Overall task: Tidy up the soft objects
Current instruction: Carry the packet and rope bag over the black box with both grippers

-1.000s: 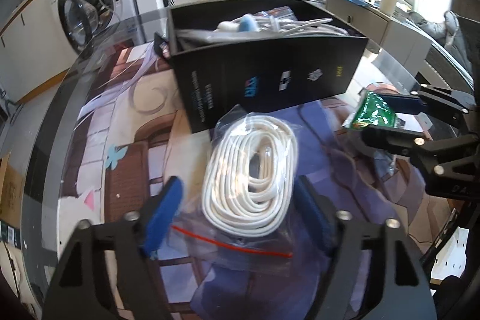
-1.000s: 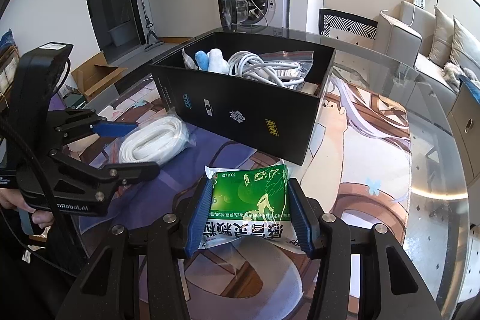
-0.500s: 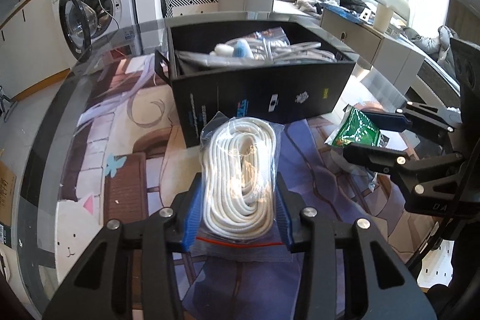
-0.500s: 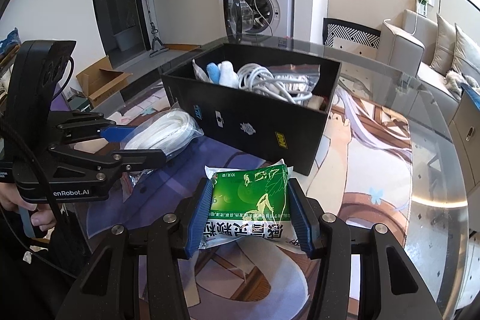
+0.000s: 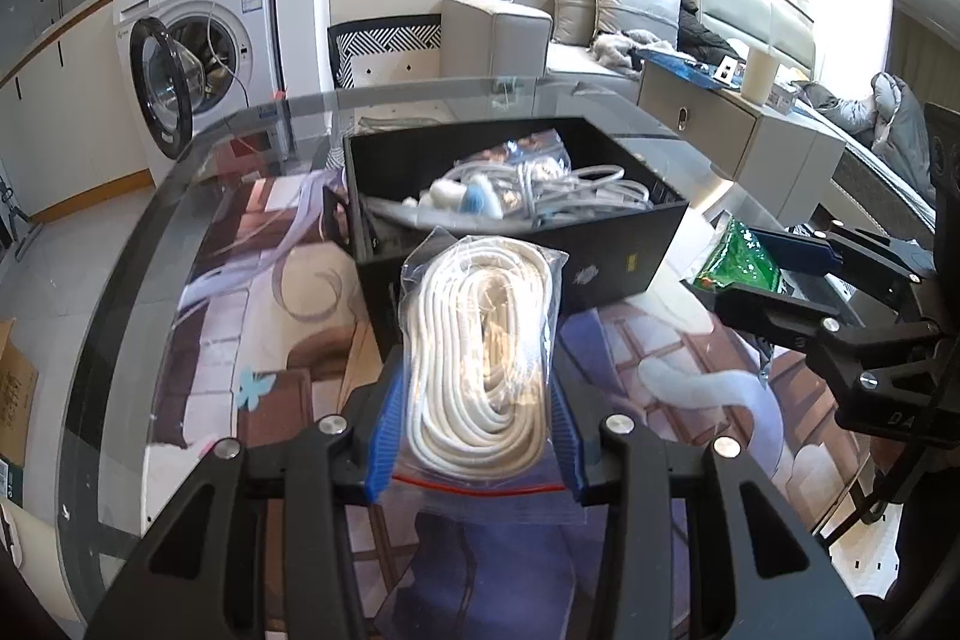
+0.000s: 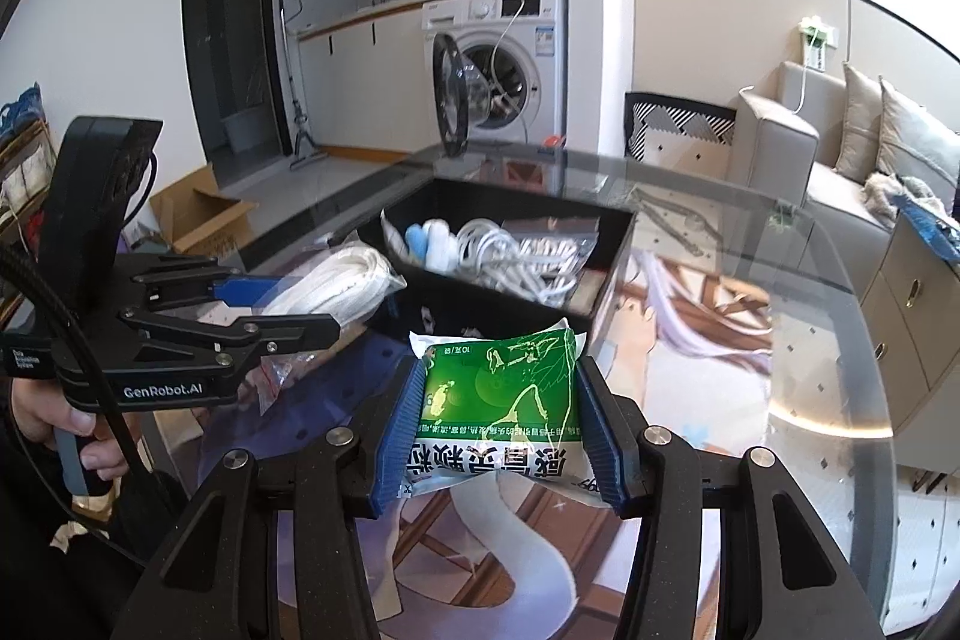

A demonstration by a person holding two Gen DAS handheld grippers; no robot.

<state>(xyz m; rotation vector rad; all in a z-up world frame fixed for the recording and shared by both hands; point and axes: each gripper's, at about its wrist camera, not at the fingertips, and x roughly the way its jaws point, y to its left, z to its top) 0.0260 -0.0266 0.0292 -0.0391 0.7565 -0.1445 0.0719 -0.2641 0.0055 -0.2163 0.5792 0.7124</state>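
Left wrist: left gripper (image 5: 474,430) clamped on bagged white cable coil (image 5: 480,340), held off the glass table (image 5: 180,220) just before black box (image 5: 516,208), right wrist: right gripper (image 6: 495,430) pinched tight on green packet (image 6: 498,400), raised near the box (image 6: 510,244), cables inside

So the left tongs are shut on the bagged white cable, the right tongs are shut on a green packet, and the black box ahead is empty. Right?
Not quite: the black box is not empty. The right wrist view shows white cables and blue and white items inside it. The rest stands: the left tongs are shut on the bagged white cable, the right tongs on the green packet.
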